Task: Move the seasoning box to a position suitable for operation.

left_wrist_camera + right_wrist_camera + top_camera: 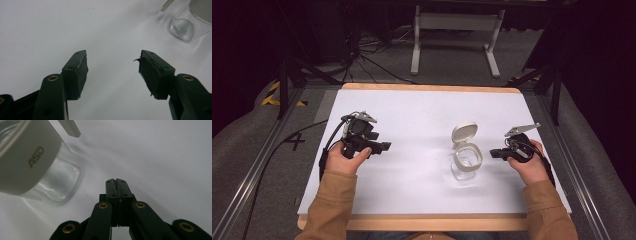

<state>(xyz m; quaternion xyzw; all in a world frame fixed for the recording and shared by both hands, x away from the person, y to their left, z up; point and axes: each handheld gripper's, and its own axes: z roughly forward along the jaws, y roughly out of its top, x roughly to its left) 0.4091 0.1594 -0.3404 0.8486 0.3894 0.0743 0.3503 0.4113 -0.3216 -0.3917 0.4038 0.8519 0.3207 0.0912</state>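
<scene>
A clear glass jar (465, 161) with a white collar stands on the white table, right of centre, its white flip lid (463, 133) hinged open and tilted back. My right gripper (495, 153) sits just right of the jar, jaws pressed together on nothing; in the right gripper view the jar (37, 170) looms at the upper left, apart from the shut jaws (116, 182). My left gripper (384, 146) rests on the left half of the table, pointing right, with its jaws spread wide and empty (112, 63). The jar's base (183, 27) shows at the top right of the left gripper view.
The white sheet (422, 115) covers a wooden board (422, 222). Metal rails (257, 165) run along both sides of the table. Behind it are a white frame stand (455, 37), cables on the floor (372, 65) and dark curtains.
</scene>
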